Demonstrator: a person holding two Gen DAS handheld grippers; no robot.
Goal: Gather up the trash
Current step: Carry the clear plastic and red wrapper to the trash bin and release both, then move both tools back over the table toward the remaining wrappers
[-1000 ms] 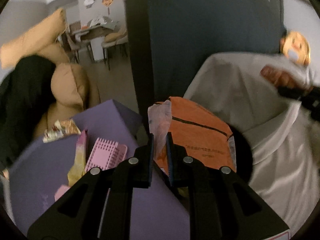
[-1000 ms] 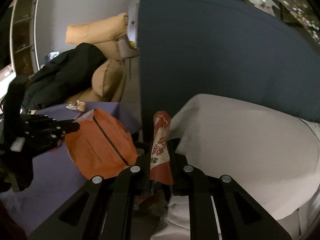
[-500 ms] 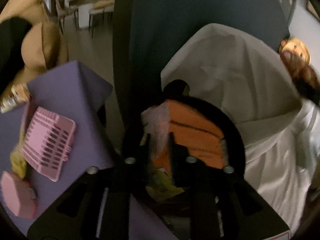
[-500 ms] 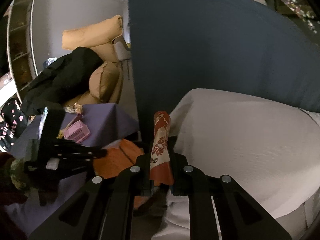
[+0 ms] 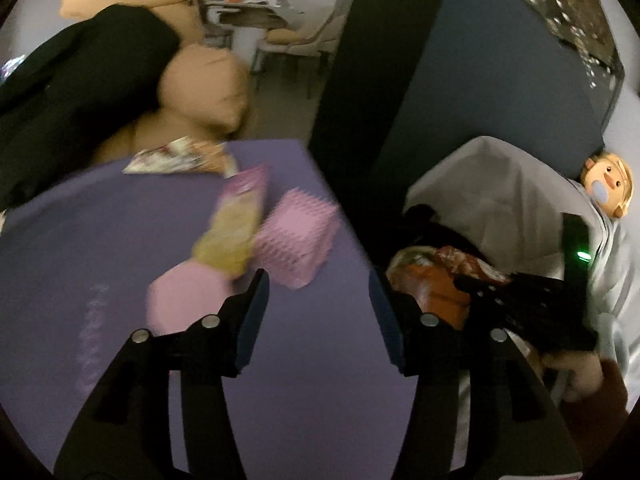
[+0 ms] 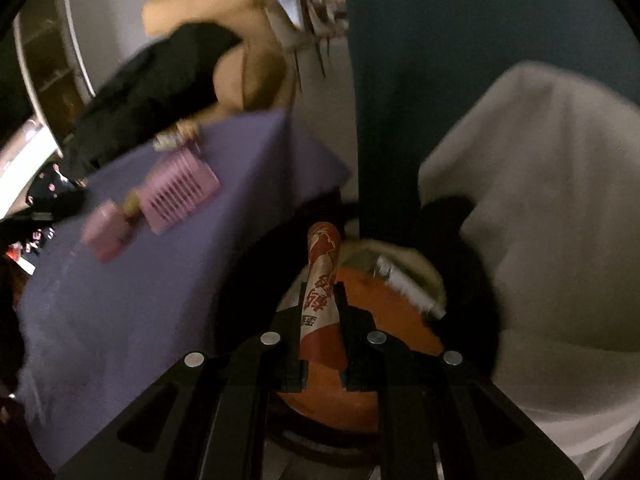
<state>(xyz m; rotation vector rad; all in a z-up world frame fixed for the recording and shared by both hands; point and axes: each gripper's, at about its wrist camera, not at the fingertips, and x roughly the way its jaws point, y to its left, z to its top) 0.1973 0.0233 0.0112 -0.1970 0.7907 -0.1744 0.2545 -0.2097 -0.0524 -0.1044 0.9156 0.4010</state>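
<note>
I held the right gripper (image 6: 322, 320), fingers clenched on a red wrapper (image 6: 322, 284), over the bin (image 6: 460, 292) already holding an orange bag (image 6: 376, 300); the left gripper (image 5: 318, 292) was opening, empty, while wrappers (image 5: 176, 156) remained farther off on the purple tabletop (image 5: 100, 240).

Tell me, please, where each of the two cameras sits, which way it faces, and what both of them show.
Left wrist: on the left gripper, jaws opening and empty, angled down at the purple tablecloth; part of a hand shows lower right.
Right wrist: on the right gripper, shut on a red wrapper, aimed down into the trash bin; no body part clearly shows.
Shared: the tablecloth, the pink slotted item, the orange bag.
</note>
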